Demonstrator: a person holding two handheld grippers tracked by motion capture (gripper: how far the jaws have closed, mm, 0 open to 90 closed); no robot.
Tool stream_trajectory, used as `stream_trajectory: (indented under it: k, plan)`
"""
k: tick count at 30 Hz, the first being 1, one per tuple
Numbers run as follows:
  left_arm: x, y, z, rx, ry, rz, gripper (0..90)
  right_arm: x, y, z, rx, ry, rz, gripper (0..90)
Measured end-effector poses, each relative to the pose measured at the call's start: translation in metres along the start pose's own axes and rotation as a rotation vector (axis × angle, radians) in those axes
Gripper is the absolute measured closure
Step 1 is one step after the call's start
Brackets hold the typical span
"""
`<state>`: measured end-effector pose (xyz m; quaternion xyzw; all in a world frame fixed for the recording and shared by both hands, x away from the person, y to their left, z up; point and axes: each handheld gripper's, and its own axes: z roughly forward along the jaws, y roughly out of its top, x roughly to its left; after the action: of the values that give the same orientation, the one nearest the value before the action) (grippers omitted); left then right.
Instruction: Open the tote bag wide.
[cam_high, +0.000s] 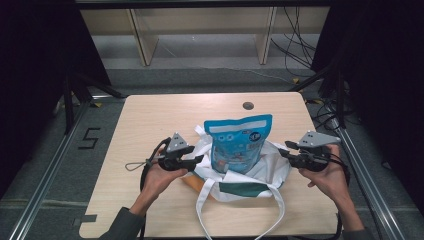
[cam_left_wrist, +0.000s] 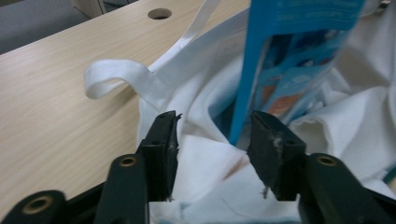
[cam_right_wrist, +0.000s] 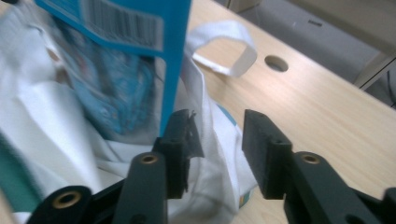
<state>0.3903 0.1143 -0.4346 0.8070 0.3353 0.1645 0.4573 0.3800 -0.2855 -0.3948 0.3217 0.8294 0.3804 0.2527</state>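
A white cloth tote bag (cam_high: 274, 166) with a green band lies open in the middle of the table. In it a blue printed pouch (cam_high: 239, 144) stands upright. My left gripper (cam_high: 199, 160) is at the bag's left rim, open, with white bag cloth (cam_left_wrist: 205, 84) lying in the gap between its jaws and the pouch's edge (cam_left_wrist: 243, 107) just ahead. On the other side, my right gripper (cam_high: 285, 153) is open at the bag's right rim. In the right gripper view its jaws straddle the bag's edge (cam_right_wrist: 212, 140) beside the pouch (cam_right_wrist: 126, 88).
The wooden table (cam_high: 150, 120) has a round hole (cam_high: 248, 105) at the back. The bag's long white handles (cam_high: 200, 210) trail toward the front edge, and one loops out behind (cam_left_wrist: 109, 77). Something orange (cam_high: 192, 183) peeks from under the bag's left side. A cable loop (cam_high: 134, 165) lies left.
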Motion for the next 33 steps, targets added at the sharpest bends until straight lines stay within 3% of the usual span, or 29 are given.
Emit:
stream_trajectory:
  k: [1,3,4,5,6,8,13,15,18,21,22,24,25,27,28,29,31,33]
  plan:
    - [-0.002,-0.004,-0.001,0.020,-0.019,0.044,55.7,-0.001,0.000,0.004,0.005,0.001,-0.004,66.8]
    - [-0.007,-0.011,0.003,0.027,-0.014,0.042,62.0,-0.006,-0.001,0.017,0.005,0.020,-0.029,75.2]
    - [-0.005,-0.014,0.008,0.042,-0.040,0.068,69.4,-0.009,-0.001,0.021,0.000,0.006,-0.024,81.2]
    - [-0.008,-0.021,0.013,0.060,-0.050,0.038,73.3,-0.012,-0.001,0.025,-0.003,-0.018,-0.025,84.7]
    - [-0.010,-0.027,0.018,0.091,-0.063,0.061,81.0,-0.015,-0.001,0.027,0.006,-0.030,-0.015,86.9]
    - [-0.013,-0.038,0.026,0.159,-0.059,0.142,88.3,-0.021,-0.003,0.033,0.019,-0.082,-0.031,88.1]
    - [-0.011,-0.057,0.037,0.195,-0.074,0.119,89.4,-0.034,-0.022,0.068,0.128,-0.151,-0.031,88.5]
    - [-0.013,-0.062,0.042,0.208,-0.068,0.125,89.5,-0.037,-0.037,0.087,0.189,-0.147,-0.031,88.6]
    - [-0.016,-0.062,0.043,0.206,-0.062,0.140,89.5,-0.043,-0.052,0.103,0.186,-0.119,0.068,88.9]
    - [-0.019,-0.061,0.044,0.210,-0.043,0.166,89.5,-0.046,-0.049,0.111,0.174,-0.147,0.058,88.8]
    - [-0.019,-0.060,0.044,0.212,-0.037,0.177,89.4,-0.045,-0.045,0.113,0.194,-0.156,0.037,88.7]
    - [-0.020,-0.058,0.041,0.204,-0.024,0.173,86.2,-0.043,-0.042,0.113,0.200,-0.176,0.001,87.2]
    - [-0.021,-0.055,0.036,0.185,0.004,0.198,83.5,-0.043,-0.041,0.112,0.197,-0.178,-0.014,83.7]
    - [-0.023,-0.045,0.026,0.104,0.036,0.192,79.9,-0.046,-0.037,0.103,0.170,-0.187,0.017,72.0]
    - [-0.021,-0.038,0.020,0.072,0.048,0.202,79.9,-0.047,-0.035,0.095,0.151,-0.180,0.056,66.9]
    - [-0.019,-0.031,0.017,0.039,0.053,0.185,79.8,-0.048,-0.031,0.086,0.114,-0.169,0.092,62.2]
    - [-0.013,-0.019,0.012,0.002,0.059,0.172,79.5,-0.046,-0.021,0.066,0.029,-0.151,0.121,61.5]
    - [-0.005,-0.009,0.012,-0.008,0.067,0.159,80.5,-0.037,-0.012,0.049,-0.013,-0.087,0.133,62.9]
